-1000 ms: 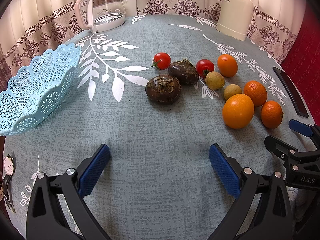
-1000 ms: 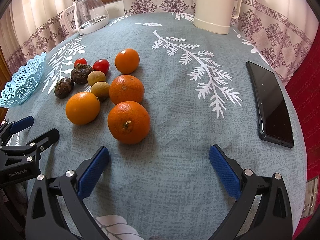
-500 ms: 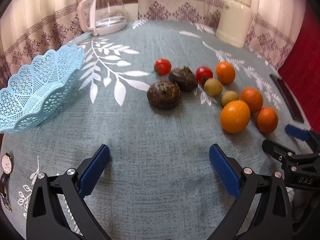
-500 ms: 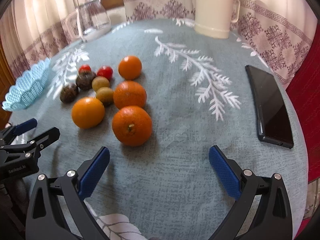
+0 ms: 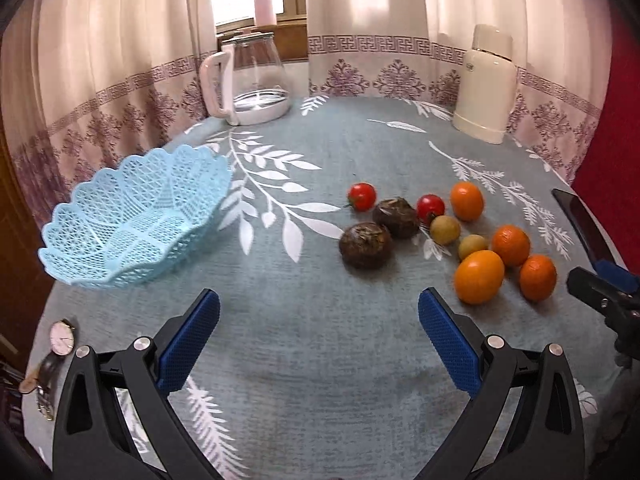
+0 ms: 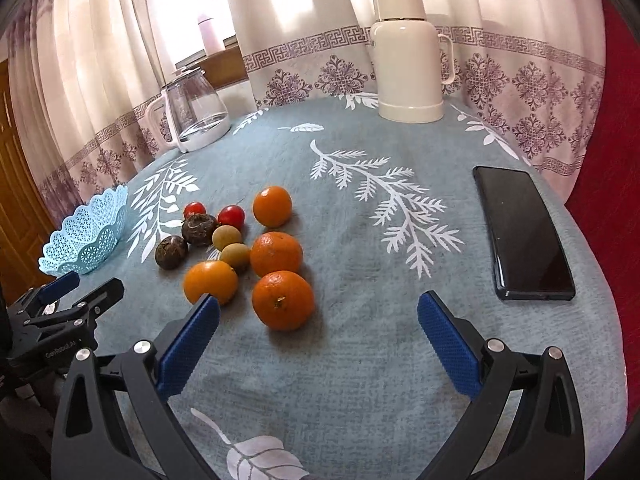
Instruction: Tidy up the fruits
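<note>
A cluster of fruit lies on the grey-blue tablecloth: several oranges, the nearest one (image 6: 282, 300) just ahead of my right gripper (image 6: 318, 344), a yellower orange (image 5: 478, 277), two cherry tomatoes (image 5: 361, 196), two small greenish fruits (image 5: 445, 229) and two dark brown fruits (image 5: 365, 245). An empty light-blue lattice basket (image 5: 136, 216) stands to the left. My left gripper (image 5: 319, 342) hovers open above bare cloth, short of the fruit. The right gripper is open too, with nothing between its fingers. Each gripper shows at the edge of the other's view.
A glass kettle (image 5: 248, 80) and a cream thermos (image 5: 486, 84) stand at the back by the curtains. A black phone (image 6: 522, 232) lies at the right. A wristwatch (image 5: 60, 340) rests near the front left table edge.
Both grippers have risen and tilted up, so the fruit sits lower in view and the curtains and window show. Nothing on the table has moved.
</note>
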`<act>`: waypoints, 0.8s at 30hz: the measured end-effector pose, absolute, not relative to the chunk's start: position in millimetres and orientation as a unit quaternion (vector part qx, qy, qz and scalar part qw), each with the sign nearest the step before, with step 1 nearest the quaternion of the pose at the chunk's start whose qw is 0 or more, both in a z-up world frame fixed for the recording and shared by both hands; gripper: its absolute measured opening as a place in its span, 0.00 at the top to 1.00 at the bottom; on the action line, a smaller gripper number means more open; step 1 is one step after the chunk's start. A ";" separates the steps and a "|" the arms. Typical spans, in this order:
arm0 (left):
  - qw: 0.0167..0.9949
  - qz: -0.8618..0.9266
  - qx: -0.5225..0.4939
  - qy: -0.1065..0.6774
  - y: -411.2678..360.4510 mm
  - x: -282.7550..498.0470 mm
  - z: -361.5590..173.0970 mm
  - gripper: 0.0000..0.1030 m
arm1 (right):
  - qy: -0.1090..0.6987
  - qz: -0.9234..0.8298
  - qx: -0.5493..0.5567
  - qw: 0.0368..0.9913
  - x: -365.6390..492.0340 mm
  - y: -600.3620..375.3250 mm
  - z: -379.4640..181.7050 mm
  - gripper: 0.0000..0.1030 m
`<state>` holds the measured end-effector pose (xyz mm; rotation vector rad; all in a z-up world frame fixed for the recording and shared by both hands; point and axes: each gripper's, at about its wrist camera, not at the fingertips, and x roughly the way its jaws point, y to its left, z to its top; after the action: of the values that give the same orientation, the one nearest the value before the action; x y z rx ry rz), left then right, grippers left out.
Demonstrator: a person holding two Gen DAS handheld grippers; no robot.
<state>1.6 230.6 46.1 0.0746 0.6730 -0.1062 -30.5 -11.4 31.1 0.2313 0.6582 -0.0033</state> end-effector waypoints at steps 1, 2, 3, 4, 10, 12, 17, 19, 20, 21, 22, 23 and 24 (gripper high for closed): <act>0.942 -0.049 0.035 0.331 231.9 2.3 47.2 0.03 | 0.321 -0.003 0.113 0.940 -31.4 -11.4 31.3 0.05; 0.942 -0.048 0.034 0.331 232.5 1.9 47.1 0.03 | 0.320 -0.004 0.112 0.941 -32.3 -11.5 31.6 0.05; 0.942 -0.046 0.035 0.331 232.3 1.6 47.1 0.03 | 0.320 -0.005 0.111 0.941 -32.5 -11.5 31.9 0.05; 0.942 -0.045 0.036 0.329 232.3 1.4 47.5 0.03 | 0.319 -0.006 0.111 0.941 -32.7 -11.3 32.3 0.05; 0.945 -0.043 0.045 0.322 228.7 -1.1 49.9 0.03 | 0.315 -0.010 0.097 0.944 -35.5 -8.6 34.9 0.05; 0.945 -0.042 0.049 0.319 228.5 -2.2 51.0 0.02 | 0.313 -0.009 0.096 0.945 -36.5 -7.8 36.1 0.05; 0.946 -0.039 0.048 0.318 229.1 -2.8 52.3 0.03 | 0.307 -0.008 0.091 0.947 -38.5 -7.2 37.6 0.05; 0.946 -0.039 0.048 0.319 228.8 -2.4 51.8 0.02 | 0.307 -0.004 0.085 0.948 -38.4 -4.9 36.0 0.05; 0.945 -0.040 0.050 0.320 228.7 -2.6 51.0 0.02 | 0.308 -0.002 0.082 0.948 -38.0 -3.7 35.7 0.05; 0.945 -0.040 0.050 0.321 228.5 -2.2 50.3 0.02 | 0.308 0.000 0.079 0.948 -38.0 -2.4 35.5 0.05; 0.944 -0.041 0.051 0.322 228.4 -1.8 49.3 0.02 | 0.308 0.000 0.075 0.948 -38.2 -0.9 35.9 0.05; 0.944 -0.041 0.051 0.324 228.8 -1.3 48.4 0.02 | 0.308 0.000 0.073 0.949 -38.3 -0.2 36.4 0.05; 0.944 -0.041 0.051 0.325 229.2 -0.8 47.9 0.03 | 0.308 0.000 0.072 0.949 -38.4 0.0 36.7 0.05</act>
<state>-0.8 229.2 47.9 0.1039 0.6620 -0.0834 -38.4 0.0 36.7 0.1471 0.6260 0.0010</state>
